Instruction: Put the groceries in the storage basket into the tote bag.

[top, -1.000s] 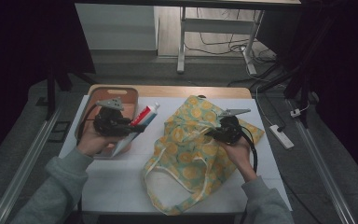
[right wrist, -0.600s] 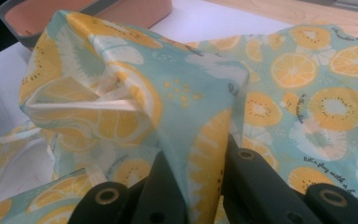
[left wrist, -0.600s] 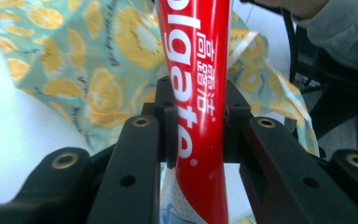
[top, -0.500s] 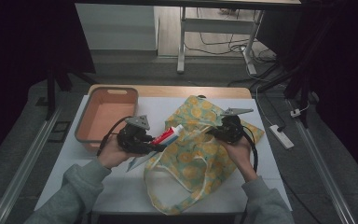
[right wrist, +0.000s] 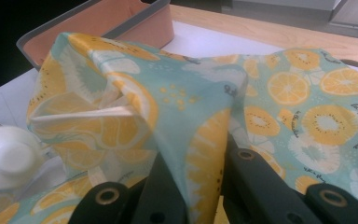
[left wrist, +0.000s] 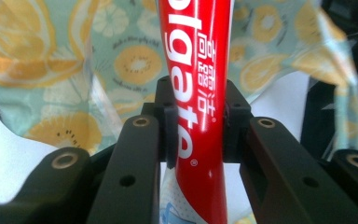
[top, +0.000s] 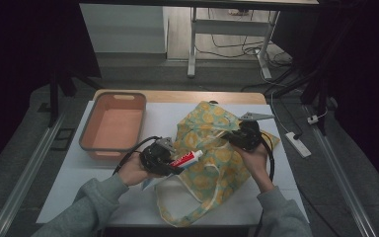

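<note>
High view shows the left hand-held gripper [top: 170, 163] clamped across the body of a red toothpaste tube [top: 186, 159], whose long axis runs straight out ahead of the jaws with its white cap end leading toward the fruit-print cloth bag [top: 212, 148]. Directly ahead of that cap, across a short gap, the right hand-held gripper [top: 233, 138] has its jaws pinched tight on a fold of the bag's cloth, lifting the edge so a mouth gapes toward the tube. From the right gripper view, the white cap [right wrist: 7, 156] sits just off the raised edge, near but not yet inside. Pushing the tube along its own axis looks like the way in; the orange tray [top: 113, 126] lies behind the left hand-held gripper on the worktop [top: 79, 187].
</note>
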`<state>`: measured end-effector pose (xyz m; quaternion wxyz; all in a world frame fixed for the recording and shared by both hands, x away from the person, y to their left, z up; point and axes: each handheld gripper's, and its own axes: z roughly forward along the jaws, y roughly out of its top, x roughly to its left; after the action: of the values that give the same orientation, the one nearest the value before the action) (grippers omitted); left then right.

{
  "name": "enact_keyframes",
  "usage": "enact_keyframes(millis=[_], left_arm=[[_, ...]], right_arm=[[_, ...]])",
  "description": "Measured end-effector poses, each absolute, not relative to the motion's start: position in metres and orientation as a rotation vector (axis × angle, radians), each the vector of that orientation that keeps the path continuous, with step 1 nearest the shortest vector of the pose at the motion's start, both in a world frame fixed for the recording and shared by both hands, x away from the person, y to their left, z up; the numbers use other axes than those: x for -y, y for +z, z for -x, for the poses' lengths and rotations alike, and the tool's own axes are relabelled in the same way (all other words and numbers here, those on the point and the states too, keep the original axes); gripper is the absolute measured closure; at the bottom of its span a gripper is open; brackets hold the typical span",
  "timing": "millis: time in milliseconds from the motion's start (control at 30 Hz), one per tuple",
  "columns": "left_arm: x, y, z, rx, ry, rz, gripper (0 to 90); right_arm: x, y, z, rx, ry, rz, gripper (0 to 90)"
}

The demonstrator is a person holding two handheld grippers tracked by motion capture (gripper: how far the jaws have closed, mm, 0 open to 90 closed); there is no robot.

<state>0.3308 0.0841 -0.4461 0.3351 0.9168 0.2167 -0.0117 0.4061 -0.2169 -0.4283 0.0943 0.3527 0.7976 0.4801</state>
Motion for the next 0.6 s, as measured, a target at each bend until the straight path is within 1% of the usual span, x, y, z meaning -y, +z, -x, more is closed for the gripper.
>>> enact_keyframes(millis=[200,600], left_arm=[[-0.08,-0.456,-0.337,-0.596,-0.038,-2.426,73.4],[-0.068,-0.461,-0.352,-0.642,-0.04,-2.417,73.3]], right_arm=[[0.215,-0.427,-0.404,-2.364,1.439,-1.036,88.4],[0.21,-0.424,-0.401,-2.38,1.474,-1.01,88.4]])
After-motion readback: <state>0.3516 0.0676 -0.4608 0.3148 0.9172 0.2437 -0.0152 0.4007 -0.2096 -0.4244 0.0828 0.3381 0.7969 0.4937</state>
